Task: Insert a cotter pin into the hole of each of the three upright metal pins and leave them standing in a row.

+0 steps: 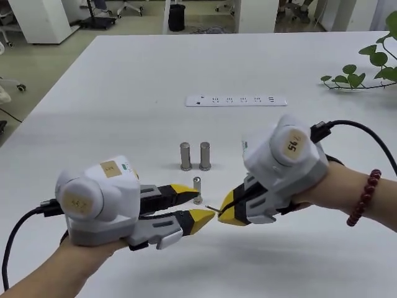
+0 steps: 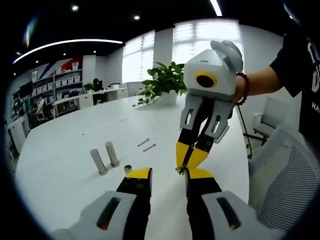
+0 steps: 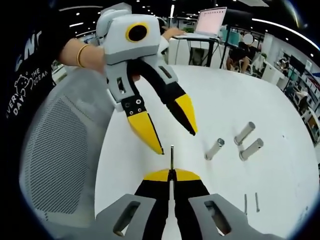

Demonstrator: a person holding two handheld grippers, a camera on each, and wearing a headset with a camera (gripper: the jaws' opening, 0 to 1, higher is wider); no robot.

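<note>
Biggest thing first: the white worktop (image 1: 111,93), with a power strip (image 1: 236,100) toward its far edge and a leafy plant (image 1: 366,68) trailing in at the far right corner. Close to the near edge we have the two grippers, nose to nose. The left gripper (image 1: 201,203) has its jaws spread wide with nothing between them. The right gripper (image 1: 223,214) is pinched tight on a cotter pin (image 3: 172,156), which pokes out past the tips toward the left one.

The nearest metal pin (image 1: 197,186) stands upright just beside the left gripper's upper jaw. The other two metal pins (image 1: 185,156) stand side by side a little farther toward the middle. Beyond them, two spare cotter pins (image 2: 144,142) lie flat.

We read this as the first insertion, just lining up. Next, we'd say the left jaws should close on the nearest pin to steady it while the right gripper aims the cotter pin at its cross hole, which is too small for us to make out.
</note>
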